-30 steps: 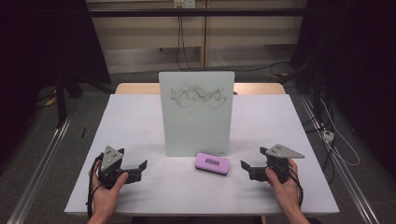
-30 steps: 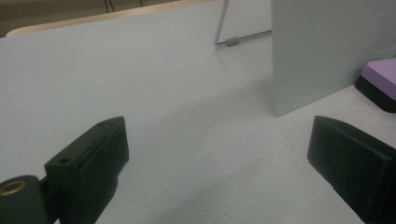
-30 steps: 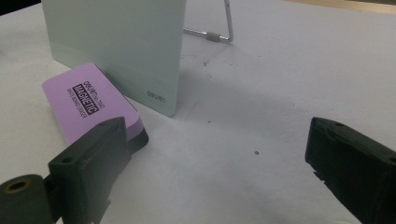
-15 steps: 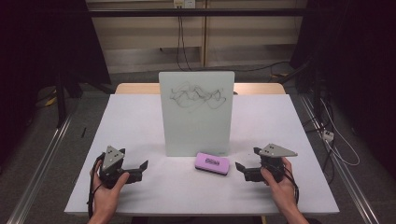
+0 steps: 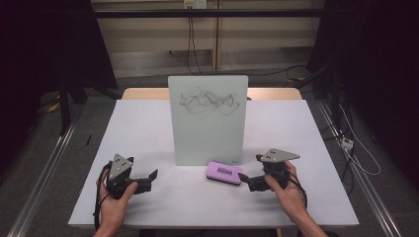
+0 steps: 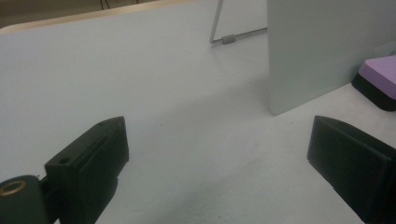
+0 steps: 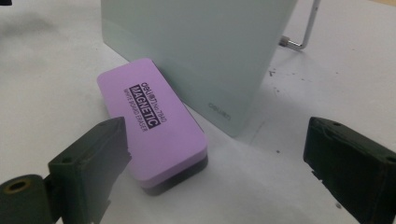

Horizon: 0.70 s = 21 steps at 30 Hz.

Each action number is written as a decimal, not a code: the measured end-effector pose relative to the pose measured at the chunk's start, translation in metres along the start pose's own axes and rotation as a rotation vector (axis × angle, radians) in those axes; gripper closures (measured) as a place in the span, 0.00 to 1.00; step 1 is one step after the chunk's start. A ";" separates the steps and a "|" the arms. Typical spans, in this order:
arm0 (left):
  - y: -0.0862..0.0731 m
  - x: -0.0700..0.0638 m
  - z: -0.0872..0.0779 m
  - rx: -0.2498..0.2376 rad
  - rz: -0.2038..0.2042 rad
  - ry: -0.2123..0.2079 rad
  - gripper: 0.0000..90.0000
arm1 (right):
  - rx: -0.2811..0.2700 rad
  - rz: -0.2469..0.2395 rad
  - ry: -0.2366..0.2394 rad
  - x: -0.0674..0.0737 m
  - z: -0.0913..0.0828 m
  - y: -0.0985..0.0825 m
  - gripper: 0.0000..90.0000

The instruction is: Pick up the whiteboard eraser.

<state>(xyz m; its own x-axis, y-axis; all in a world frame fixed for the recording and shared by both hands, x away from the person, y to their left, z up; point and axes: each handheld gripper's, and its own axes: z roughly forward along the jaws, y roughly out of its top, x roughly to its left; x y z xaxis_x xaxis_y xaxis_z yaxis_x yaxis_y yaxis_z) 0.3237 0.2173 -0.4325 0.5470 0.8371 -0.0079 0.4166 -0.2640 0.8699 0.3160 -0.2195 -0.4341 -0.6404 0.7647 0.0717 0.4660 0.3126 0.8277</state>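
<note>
A small whiteboard stands upright mid-table with black scribbles across its upper part. A purple magnetic eraser lies flat in front of its right lower corner. My right gripper is open just right of the eraser, jaws pointing at it. In the right gripper view the eraser lies just ahead between the jaws, nearer the left one, with the whiteboard behind. My left gripper rests open on the table at front left, holding nothing. In the left gripper view the whiteboard and eraser show at right.
The white table has bare surface on both sides of the board. A metal stand leg props the board from behind. Dark curtains, floor rails and cables surround the table.
My right gripper has slid left toward the eraser and now sits close beside it. The left gripper has stayed put.
</note>
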 end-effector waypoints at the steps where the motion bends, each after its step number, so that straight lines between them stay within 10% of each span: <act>1: 0.000 0.000 -0.001 -0.001 -0.002 0.000 0.06 | 0.010 -0.010 0.009 0.002 0.001 0.002 0.08; 21: 0.000 0.000 0.000 0.003 0.009 -0.020 0.06 | 0.166 -0.138 0.129 0.017 0.032 0.042 0.11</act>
<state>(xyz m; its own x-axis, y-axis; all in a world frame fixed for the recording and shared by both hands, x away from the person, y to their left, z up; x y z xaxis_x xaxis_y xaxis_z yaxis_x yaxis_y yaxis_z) 0.3241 0.2171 -0.4325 0.5652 0.8249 -0.0098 0.4135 -0.2730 0.8686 0.3444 -0.1753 -0.4155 -0.7729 0.6331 0.0436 0.4556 0.5059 0.7325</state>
